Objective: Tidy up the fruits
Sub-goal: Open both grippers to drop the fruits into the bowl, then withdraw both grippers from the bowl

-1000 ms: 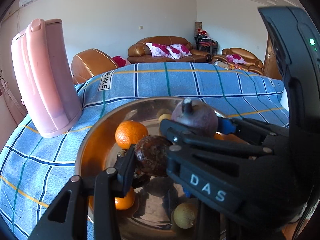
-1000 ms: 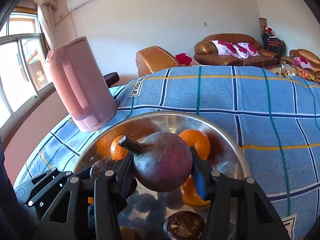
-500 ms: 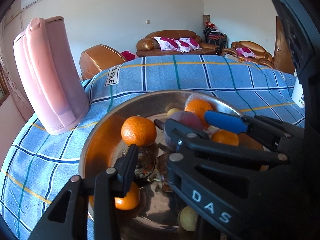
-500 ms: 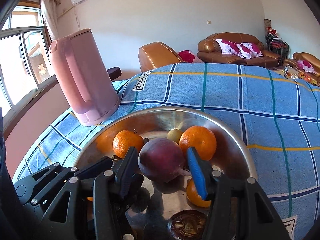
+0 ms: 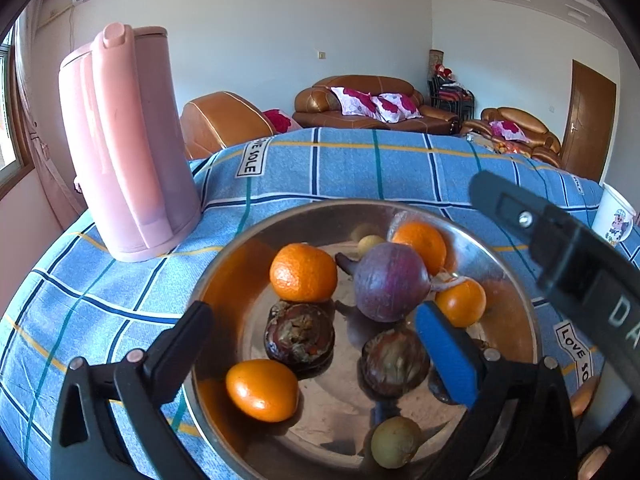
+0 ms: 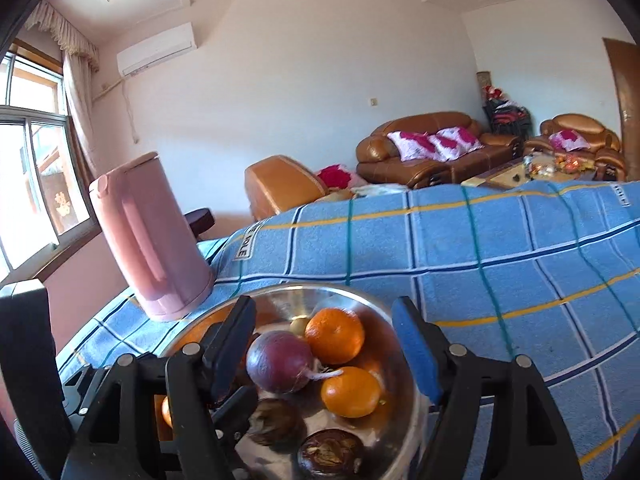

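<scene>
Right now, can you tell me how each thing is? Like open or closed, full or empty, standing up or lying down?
left gripper: open, holding nothing, above the bowl.
right gripper: open, holding nothing.
metal bowl: upright, holding fruit.
purple fruit: loose in the bowl, lying on its side.
oranges: four, whole, unpeeled.
dark brown fruits: two, resting on the bowl's bottom.
pink kettle: upright, lid shut.
paper cup: upright.

Sunlit white-walled room (image 6: 320,80), brown leather sofas (image 6: 436,148), window (image 6: 32,184).

Pink kettle (image 5: 128,148), blue plaid cloth (image 5: 360,172), orange tangerines (image 5: 303,272)
</scene>
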Demonstrator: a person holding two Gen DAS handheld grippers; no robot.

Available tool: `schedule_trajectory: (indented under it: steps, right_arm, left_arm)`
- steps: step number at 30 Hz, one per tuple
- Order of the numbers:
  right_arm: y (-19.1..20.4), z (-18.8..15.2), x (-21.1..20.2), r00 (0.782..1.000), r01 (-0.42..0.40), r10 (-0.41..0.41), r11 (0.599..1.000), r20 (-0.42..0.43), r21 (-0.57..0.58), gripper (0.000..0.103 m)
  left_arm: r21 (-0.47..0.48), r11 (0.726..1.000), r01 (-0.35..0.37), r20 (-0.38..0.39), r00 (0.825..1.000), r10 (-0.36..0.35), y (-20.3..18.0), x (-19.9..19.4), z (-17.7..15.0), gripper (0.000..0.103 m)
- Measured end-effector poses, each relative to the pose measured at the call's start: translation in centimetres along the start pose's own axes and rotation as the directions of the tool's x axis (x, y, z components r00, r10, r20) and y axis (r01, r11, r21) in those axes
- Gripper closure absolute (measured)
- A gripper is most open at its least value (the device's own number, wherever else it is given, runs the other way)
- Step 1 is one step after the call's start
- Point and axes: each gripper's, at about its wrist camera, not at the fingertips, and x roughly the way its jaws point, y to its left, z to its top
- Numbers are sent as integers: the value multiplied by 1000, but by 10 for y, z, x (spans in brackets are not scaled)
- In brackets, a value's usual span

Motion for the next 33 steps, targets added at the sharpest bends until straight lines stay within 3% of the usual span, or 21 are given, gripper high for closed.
schedule_trajectory:
  steps: [2,4,7,9,15,33]
  right_arm:
    - [-2,2,-10,995,74,-73,997,63,-12,26]
    - [-4,3,-23,980,138,-134,990,145,-17,16]
    - [0,1,-35,956,181,-167,983,242,-39,11]
    - [5,-1,-36,957,168,-144,983,253,-76,11]
    - [10,-6,-37,970,153,-127,981,206,-118,11]
    - [14,-25,-80,964,143,-112,983,243,-115,11]
  left_arm:
    - [-28,1000,-14,37,999,15,4,-7,0,0]
    - [-50,998,-45,120,991,51,9,-20,0,0]
    - [-39,982,-184,254,949,188,7,-39,-1,0]
    - [-33,971,-235,297,926,234,5,-44,-2,0]
    - [-35,977,-212,304,929,213,8,-45,-1,0]
    - [-119,984,-131,336,927,164,12,-81,-28,0]
